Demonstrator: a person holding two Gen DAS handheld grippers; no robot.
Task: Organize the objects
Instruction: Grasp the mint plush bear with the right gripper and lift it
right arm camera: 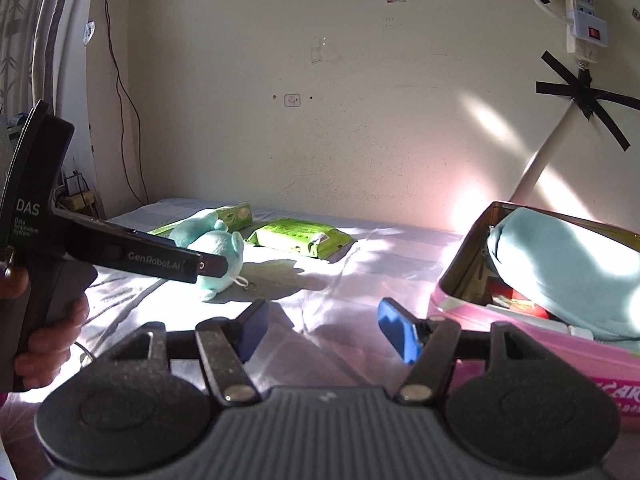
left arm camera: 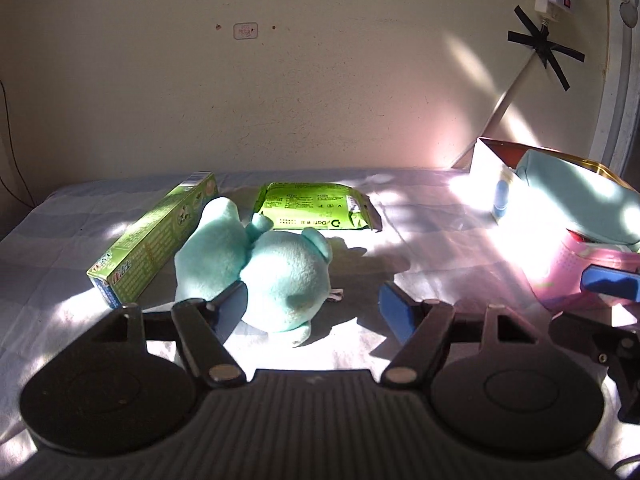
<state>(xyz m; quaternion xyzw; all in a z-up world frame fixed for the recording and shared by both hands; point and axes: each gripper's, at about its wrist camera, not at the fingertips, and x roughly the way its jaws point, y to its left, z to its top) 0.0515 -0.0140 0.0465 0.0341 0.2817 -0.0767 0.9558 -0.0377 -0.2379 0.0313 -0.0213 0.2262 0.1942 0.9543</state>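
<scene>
With both grippers standing apart and empty, the left gripper [left arm camera: 310, 308] nearing the teal plush toy [left arm camera: 260, 268] on the bed [left arm camera: 440, 248] could merely pinch fluff (soft, rounded) and drop it short of the already crammed pink box [right arm camera: 560, 344] at right, where the right gripper [right arm camera: 322, 330] waits.

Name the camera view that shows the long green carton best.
Left wrist view: the long green carton lies in full length beside the teal plush toy. Right wrist view shows only its far end behind the toy.
</scene>
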